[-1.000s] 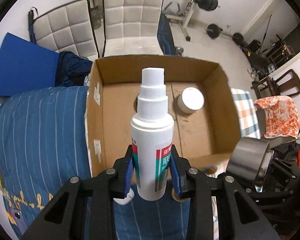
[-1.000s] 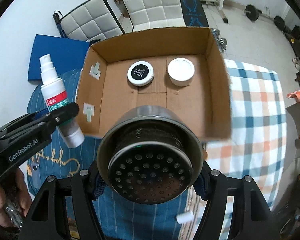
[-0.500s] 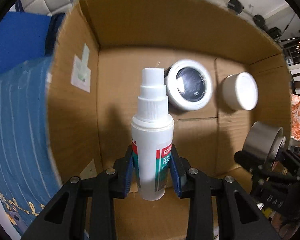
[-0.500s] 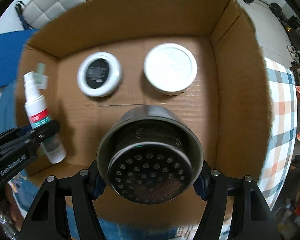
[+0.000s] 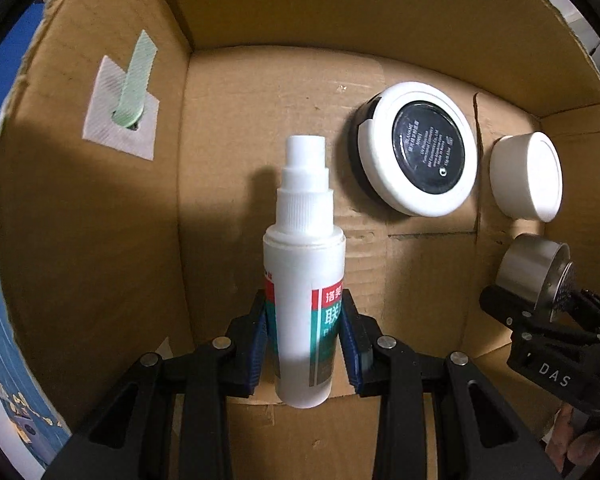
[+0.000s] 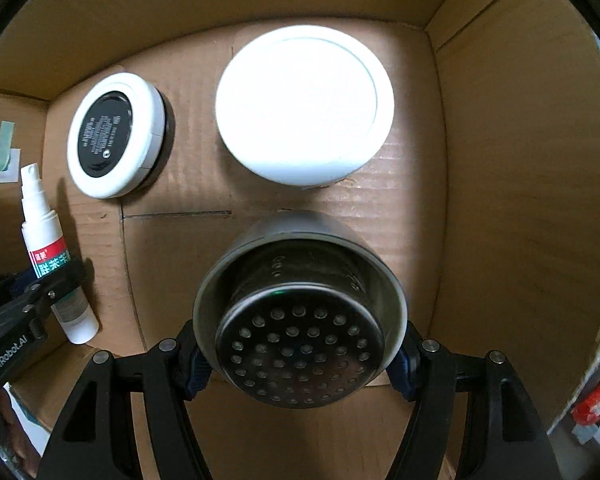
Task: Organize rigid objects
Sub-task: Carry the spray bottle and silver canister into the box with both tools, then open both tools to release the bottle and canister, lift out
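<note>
Left gripper clamped on white plastic spray bottle with red-and-green label, inside brown cardboard box near its left wall. Right gripper clamped on perforated stainless-steel strainer cup. On box floor beyond: round white-rimmed black compact, white lidded jar.

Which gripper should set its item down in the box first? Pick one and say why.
Probably left. The left gripper holds the spray bottle over bare cardboard box floor; the metal strainer hangs near the white jar.
</note>
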A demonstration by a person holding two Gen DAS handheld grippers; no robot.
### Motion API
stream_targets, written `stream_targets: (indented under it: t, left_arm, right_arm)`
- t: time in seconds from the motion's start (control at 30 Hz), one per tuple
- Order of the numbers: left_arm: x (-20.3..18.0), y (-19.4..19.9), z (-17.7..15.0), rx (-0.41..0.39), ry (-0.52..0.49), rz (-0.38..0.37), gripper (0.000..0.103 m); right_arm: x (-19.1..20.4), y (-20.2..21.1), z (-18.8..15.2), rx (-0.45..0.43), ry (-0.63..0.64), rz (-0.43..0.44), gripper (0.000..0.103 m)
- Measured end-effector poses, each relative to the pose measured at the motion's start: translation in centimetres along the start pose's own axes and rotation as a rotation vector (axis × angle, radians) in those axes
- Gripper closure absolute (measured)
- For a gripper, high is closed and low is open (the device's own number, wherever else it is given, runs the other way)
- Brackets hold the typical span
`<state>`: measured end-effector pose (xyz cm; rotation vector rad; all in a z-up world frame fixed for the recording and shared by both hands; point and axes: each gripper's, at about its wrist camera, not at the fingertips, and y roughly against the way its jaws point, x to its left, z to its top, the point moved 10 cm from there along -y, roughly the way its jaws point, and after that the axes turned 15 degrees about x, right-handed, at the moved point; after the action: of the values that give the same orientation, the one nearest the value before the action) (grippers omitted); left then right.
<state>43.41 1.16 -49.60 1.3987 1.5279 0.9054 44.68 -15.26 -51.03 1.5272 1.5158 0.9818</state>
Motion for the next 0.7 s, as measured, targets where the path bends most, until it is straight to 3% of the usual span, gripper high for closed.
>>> stream_targets:
  t: [0.53, 0.63, 0.7]
  left_arm:
    - [0.4, 2.2, 0.0, 0.011, 0.029, 0.060, 0.072]
    - [0.3, 3.3, -0.4, -0.002, 0.042, 0.032, 0.066]
    - [0.2, 4.3, -0.6, -0.023, 0.046, 0.020, 0.057]
  right_arm:
    - [-0.5, -0.4, 1.1, 0.040, -0.012, 0.016, 0.031]
    - [-0.5, 0.2, 1.9, 0.039, -0.006, 0.011, 0.030]
    - [-0.2, 1.0, 1.9, 0.029, -0.004, 0.013, 0.021]
